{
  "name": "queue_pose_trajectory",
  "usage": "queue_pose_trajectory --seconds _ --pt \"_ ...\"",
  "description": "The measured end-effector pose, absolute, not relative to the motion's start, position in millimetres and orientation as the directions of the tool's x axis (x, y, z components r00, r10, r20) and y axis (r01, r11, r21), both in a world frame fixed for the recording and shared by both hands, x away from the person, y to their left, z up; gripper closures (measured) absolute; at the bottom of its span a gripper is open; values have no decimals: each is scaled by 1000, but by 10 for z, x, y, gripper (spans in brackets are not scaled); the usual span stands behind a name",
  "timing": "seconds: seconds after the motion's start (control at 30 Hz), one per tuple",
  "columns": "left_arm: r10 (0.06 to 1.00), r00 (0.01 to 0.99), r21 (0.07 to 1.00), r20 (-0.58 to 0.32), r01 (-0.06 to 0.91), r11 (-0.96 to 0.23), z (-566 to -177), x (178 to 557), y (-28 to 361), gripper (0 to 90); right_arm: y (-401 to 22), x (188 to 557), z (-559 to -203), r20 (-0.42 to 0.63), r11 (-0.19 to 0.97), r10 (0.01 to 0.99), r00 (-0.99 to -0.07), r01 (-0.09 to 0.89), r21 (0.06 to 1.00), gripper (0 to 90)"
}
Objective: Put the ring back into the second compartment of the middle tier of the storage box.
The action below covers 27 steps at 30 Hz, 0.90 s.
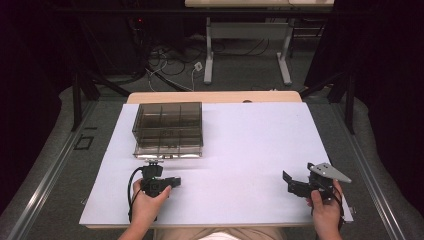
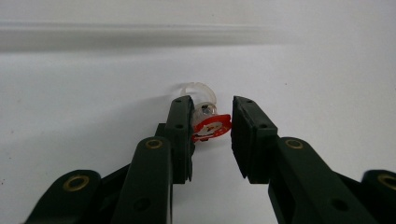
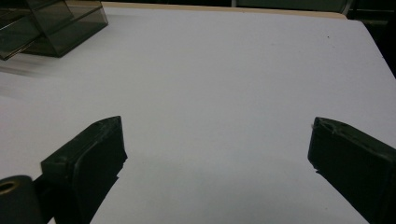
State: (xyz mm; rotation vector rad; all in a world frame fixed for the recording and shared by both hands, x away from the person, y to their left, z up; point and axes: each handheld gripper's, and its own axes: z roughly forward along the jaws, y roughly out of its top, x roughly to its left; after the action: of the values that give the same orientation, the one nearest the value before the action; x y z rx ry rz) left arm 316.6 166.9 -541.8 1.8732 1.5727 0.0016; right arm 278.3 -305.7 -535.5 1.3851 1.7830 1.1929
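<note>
A smoky clear box [image 1: 168, 129] with compartments stands on the white tabletop [image 1: 250, 150], with 1 grey desk [image 1: 247, 30] beyond.

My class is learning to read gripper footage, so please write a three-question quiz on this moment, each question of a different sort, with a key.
1. True or false: the right gripper holds something between its jaws.
2. What lies between the left gripper jaws?
A. a small ring with a red-and-white charm
B. a coin
C. a screw
3. Fill in: the smoky compartment box stands on the ____ sheet.

Key: 1 false; 2 A; 3 white.
</note>
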Motion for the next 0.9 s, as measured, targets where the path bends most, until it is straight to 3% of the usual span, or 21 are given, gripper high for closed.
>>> queue_pose_trajectory --seconds 0.9 --pt "873 267 540 -408 841 -5 -5331 3148 1806 691 -3072 2803 -5369 68 67 953 -294 427 902 36"
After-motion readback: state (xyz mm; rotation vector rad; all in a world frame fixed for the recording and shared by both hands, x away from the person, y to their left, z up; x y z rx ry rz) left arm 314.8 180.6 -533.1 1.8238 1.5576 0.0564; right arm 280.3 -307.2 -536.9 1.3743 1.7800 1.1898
